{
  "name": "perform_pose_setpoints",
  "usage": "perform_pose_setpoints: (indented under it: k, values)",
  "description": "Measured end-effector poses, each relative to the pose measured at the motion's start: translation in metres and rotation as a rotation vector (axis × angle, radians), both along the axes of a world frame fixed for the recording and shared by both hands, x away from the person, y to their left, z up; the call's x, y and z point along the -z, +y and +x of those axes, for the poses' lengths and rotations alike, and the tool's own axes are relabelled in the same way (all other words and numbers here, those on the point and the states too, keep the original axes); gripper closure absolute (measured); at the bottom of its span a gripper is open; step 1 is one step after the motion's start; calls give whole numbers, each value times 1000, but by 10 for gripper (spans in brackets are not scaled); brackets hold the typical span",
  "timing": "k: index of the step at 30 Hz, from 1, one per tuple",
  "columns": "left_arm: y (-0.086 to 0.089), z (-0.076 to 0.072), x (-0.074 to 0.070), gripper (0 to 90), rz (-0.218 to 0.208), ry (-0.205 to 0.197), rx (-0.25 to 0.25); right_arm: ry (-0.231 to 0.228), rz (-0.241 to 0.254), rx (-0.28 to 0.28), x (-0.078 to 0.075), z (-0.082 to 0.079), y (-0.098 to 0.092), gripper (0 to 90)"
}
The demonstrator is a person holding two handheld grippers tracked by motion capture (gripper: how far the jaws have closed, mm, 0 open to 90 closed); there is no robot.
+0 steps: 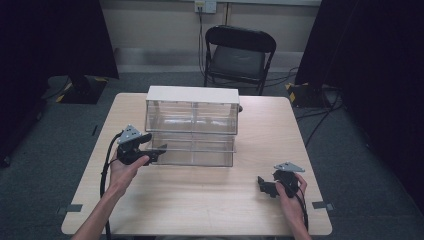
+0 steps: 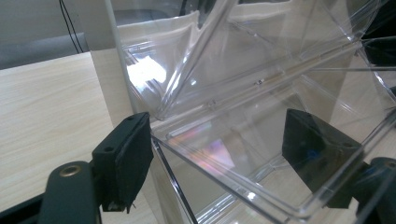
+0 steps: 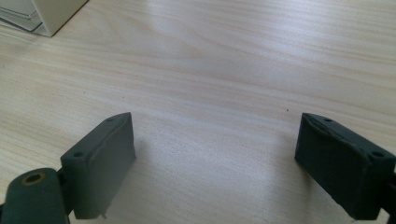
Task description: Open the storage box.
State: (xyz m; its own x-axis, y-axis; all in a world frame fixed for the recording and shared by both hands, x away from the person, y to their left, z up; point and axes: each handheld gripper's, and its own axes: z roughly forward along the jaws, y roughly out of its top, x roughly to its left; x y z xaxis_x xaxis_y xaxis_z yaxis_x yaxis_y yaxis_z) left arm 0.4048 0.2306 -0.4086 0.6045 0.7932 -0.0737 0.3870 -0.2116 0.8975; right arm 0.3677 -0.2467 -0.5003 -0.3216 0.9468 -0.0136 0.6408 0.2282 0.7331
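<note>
A clear plastic drawer cabinet (image 1: 192,116) with a white top (image 1: 192,94) stands at the middle of the table. Its lower drawer (image 1: 196,150) is pulled out toward me. My left gripper (image 1: 155,151) is at the drawer's left front corner. In the left gripper view it (image 2: 219,158) stands open, and the clear drawer (image 2: 233,135) lies between its wide-set jaws, one jaw showing through the plastic. My right gripper (image 1: 263,186) hovers over bare wood near the front right, open with nothing between its jaws (image 3: 215,158).
The light wooden table (image 1: 200,200) has free room in front of and to the right of the cabinet. A black folding chair (image 1: 239,52) stands behind the table. A corner of the cabinet (image 3: 46,14) shows at the right gripper view's top left.
</note>
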Motion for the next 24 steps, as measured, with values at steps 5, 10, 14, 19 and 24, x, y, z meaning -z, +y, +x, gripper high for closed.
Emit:
perform_pose_setpoints:
  k: [5, 10, 14, 19, 24]
  values:
    - [1, 1, 0, 241, -1, 0, 5, 0, 0, 0, 0, 0, 0, 113]
    - [2, -1, -3, 174, -55, -12, 13, 0, 0, 0, 0, 0, 0, 113]
    - [0, -1, -4, 172, -19, -14, 14, 0, 0, 0, 0, 0, 0, 113]
    - [-1, 0, -3, 170, -18, -9, 12, 0, 0, 0, 0, 0, 0, 113]
    - [-2, 1, -7, 170, -18, -13, 13, 0, 0, 0, 0, 0, 0, 113]
